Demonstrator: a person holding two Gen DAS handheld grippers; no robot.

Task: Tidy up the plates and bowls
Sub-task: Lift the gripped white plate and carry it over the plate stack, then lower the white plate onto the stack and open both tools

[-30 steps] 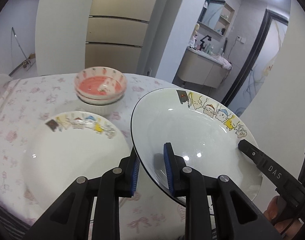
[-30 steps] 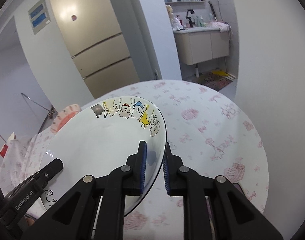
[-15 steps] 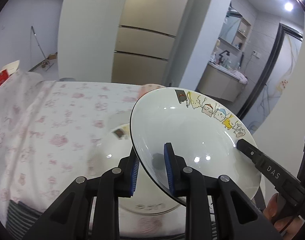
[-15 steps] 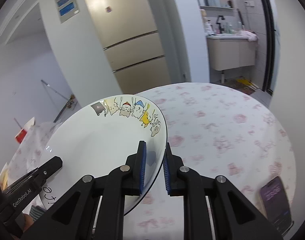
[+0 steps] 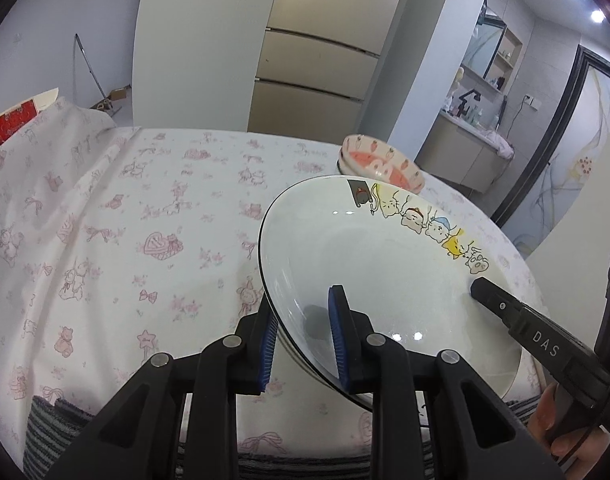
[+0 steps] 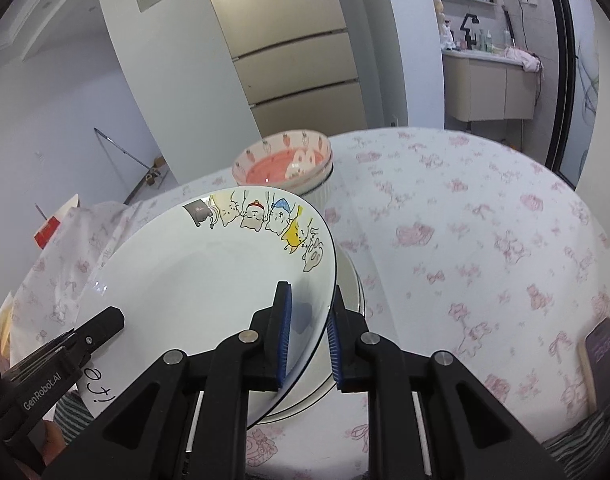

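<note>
A white plate with cartoon cats on its rim is held by both grippers at once. My left gripper is shut on its left rim and my right gripper is shut on its right rim. The plate hangs tilted just over a second white plate, whose edge shows under it. A stack of pink strawberry bowls stands behind on the table.
The round table has a white cloth with pink prints. A phone lies near its right front edge. A red-and-white box sits at the far left. A fridge and a washroom lie beyond.
Both grippers carried the held plate left and down until it sits over the second plate. The bowl stack now shows behind the plate in both views.
</note>
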